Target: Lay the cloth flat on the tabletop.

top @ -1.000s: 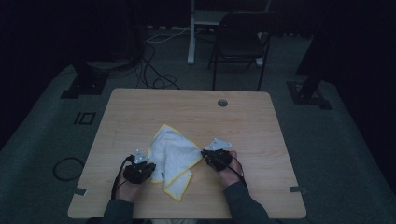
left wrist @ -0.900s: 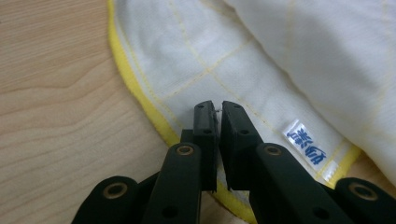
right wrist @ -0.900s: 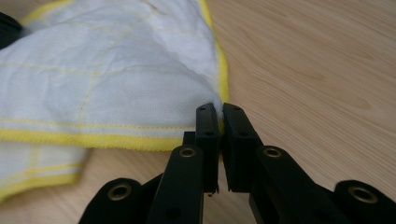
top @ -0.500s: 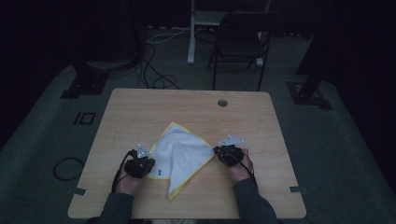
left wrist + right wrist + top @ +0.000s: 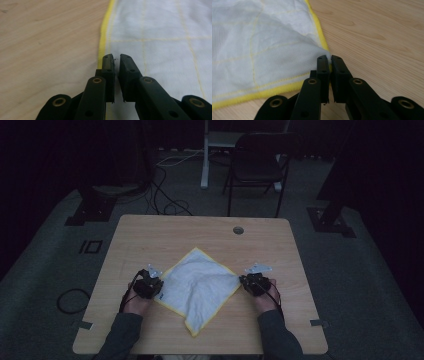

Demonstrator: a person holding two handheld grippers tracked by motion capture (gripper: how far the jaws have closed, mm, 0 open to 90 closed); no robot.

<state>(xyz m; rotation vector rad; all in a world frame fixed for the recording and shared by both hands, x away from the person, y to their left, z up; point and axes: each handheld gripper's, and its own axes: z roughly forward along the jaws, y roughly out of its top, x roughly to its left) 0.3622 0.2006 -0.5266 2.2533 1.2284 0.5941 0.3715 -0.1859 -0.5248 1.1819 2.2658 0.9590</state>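
A white cloth [image 5: 200,285] with a yellow hem lies spread like a diamond on the near half of the wooden worktop [image 5: 150,235] — one corner points away from the person, one toward them. The left gripper [image 5: 150,284] sits at the cloth's left corner, the right gripper [image 5: 254,281] at its right corner, and the cloth is stretched between the two.

In the left gripper view the jaws are nearly together at the yellow edge, with a thin gap between them; whether cloth is caught there I cannot tell. In the right gripper view the jaws are pinched on the cloth's corner — the fabric rises in a small fold into them. A dark chair [image 5: 260,165] stands beyond the worktop.
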